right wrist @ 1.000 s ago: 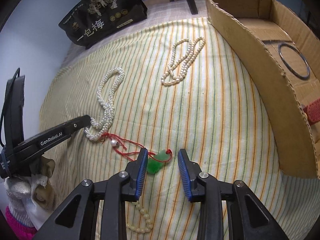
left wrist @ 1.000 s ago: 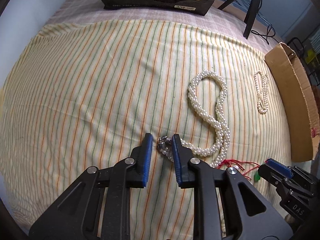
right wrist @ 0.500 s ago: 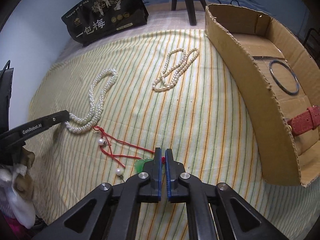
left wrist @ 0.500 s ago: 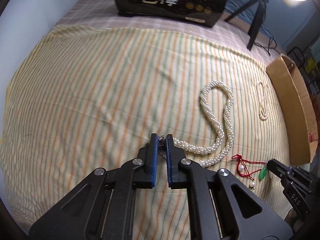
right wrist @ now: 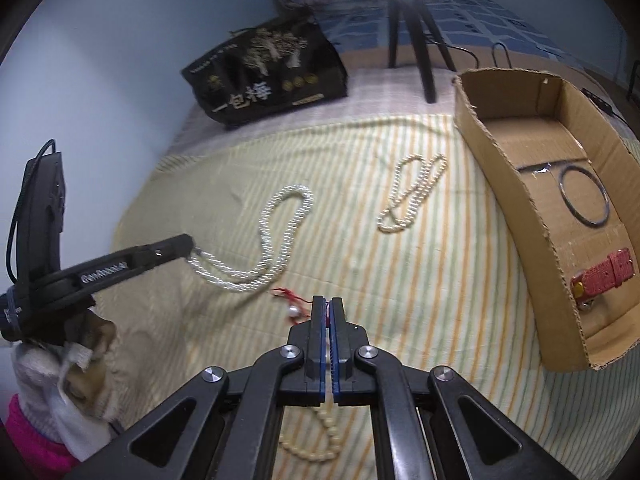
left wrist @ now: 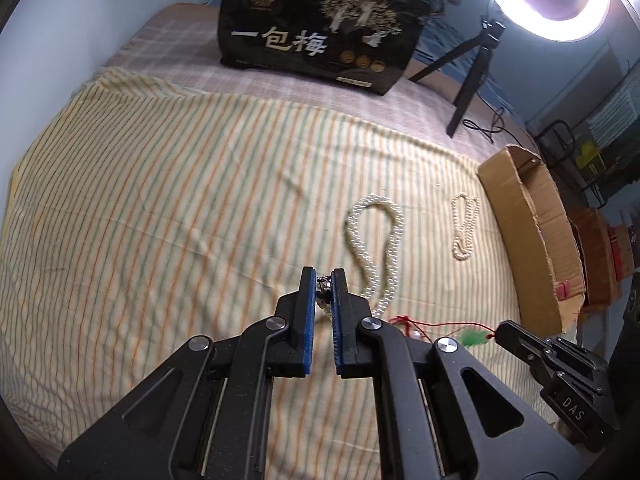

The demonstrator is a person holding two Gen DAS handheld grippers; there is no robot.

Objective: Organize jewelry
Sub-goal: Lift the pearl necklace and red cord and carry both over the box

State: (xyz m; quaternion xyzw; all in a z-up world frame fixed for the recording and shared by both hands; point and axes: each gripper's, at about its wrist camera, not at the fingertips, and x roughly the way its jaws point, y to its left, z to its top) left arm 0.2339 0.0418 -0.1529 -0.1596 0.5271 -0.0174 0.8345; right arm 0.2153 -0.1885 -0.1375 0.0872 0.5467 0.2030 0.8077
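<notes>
From the left wrist view, the left gripper (left wrist: pixel 324 276) sits at lower centre, its blue-padded jaws drawn close and pinching the dark clasp end of the thick pearl rope (left wrist: pixel 376 240), whose loop lies on the striped cloth (left wrist: pixel 160 200) just right of centre. A thinner pearl necklace (left wrist: pixel 464 228) lies at right, near the cardboard box (left wrist: pixel 520 232). At lower right the right gripper (left wrist: pixel 500 330) holds the red cord pendant (left wrist: pixel 474 336) by its green stone. A black bag (left wrist: pixel 320 28) stands at top centre. From the right wrist view, the right gripper (right wrist: pixel 327 306) at lower centre is clamped nearly flat on the red cord pendant (right wrist: pixel 294 302), the cord and a white bead showing just left of the tips. The left gripper (right wrist: pixel 184 244) enters from the left, gripping the thick pearl rope (right wrist: pixel 280 232). The cardboard box (right wrist: pixel 500 184) at right holds a metal bangle (right wrist: pixel 584 196) and a red strap (right wrist: pixel 604 276). A beige bead strand (right wrist: pixel 320 440) lies at the bottom.
</notes>
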